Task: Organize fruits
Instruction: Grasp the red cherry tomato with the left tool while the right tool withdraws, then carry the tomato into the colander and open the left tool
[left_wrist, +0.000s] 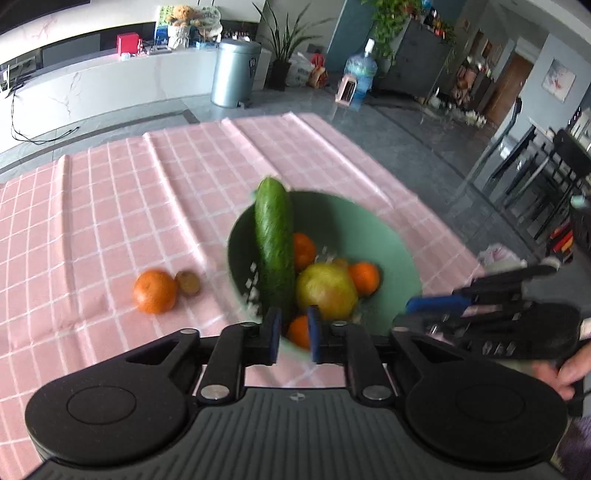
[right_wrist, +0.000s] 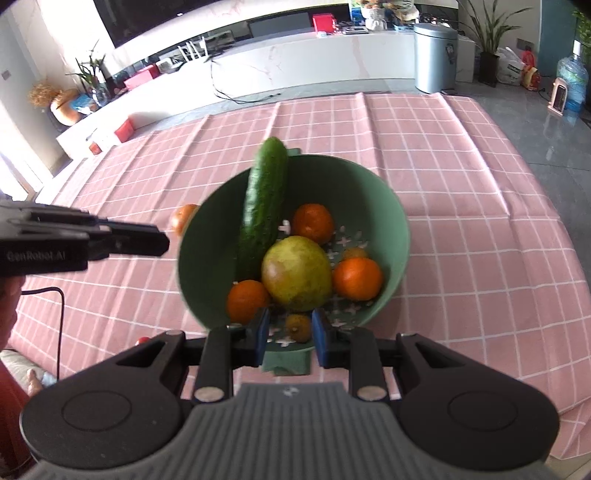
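Observation:
A green bowl stands on the pink checked cloth. It holds a cucumber leaning on the far rim, a yellow-green pear-like fruit, three oranges and a small brown fruit. An orange and a kiwi lie on the cloth left of the bowl. My right gripper is at the bowl's near edge, jaws narrow, pinching the bowl's green handle tab. My left gripper hovers just short of the bowl's left rim, shut, with nothing between its pads.
The cloth covers the table to its far edge, with floor beyond. A metal bin, plants and a water bottle stand behind. Dark chairs are at the right. A hand holds the right gripper.

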